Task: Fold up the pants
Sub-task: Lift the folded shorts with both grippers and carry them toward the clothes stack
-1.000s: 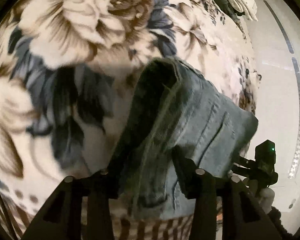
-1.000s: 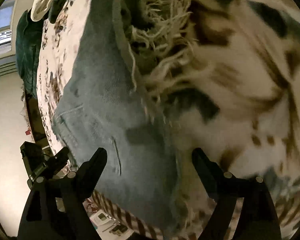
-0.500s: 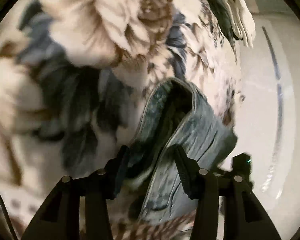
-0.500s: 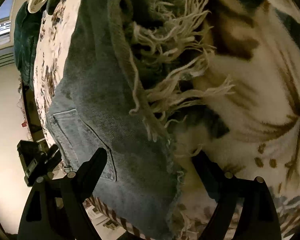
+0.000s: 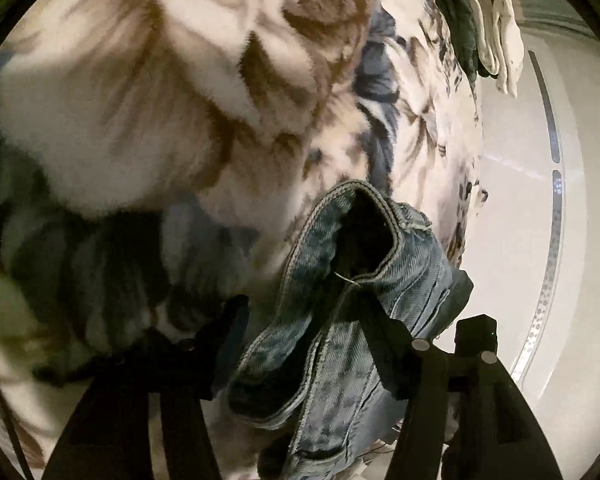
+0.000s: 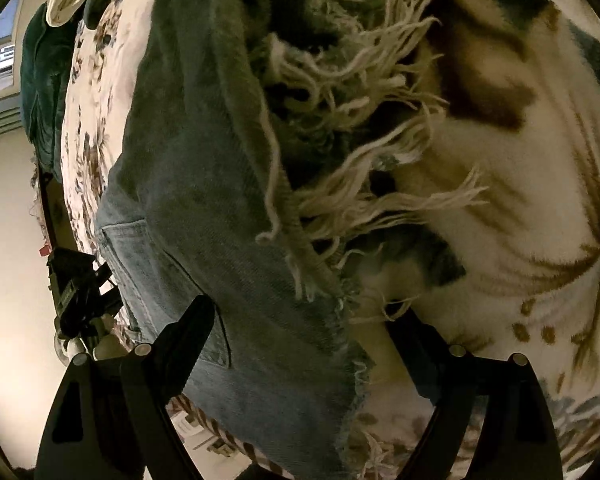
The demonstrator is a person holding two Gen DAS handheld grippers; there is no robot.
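The pants are blue denim, folded, lying on a floral plush blanket (image 5: 188, 120). In the left wrist view the waistband end of the pants (image 5: 340, 280) lies between my left gripper's fingers (image 5: 232, 320); the left gripper (image 5: 304, 320) is open with the denim in the gap. In the right wrist view the frayed hem with long white threads (image 6: 340, 184) and the back pocket side of the pants (image 6: 204, 240) lie close ahead. My right gripper (image 6: 304, 320) is open, its fingers (image 6: 192, 328) straddling the frayed edge.
The floral blanket (image 6: 520, 200) covers the bed. A white cloth (image 5: 496, 28) and a dark green garment (image 5: 452, 8) lie at the far end. The bed edge and pale floor (image 5: 512, 240) are to the right. The other gripper shows at the left (image 6: 76, 292).
Both grippers have moved down and closer to the denim. The left gripper's fingers have spread around the waistband fold. The frayed hem now fills more of the right view.
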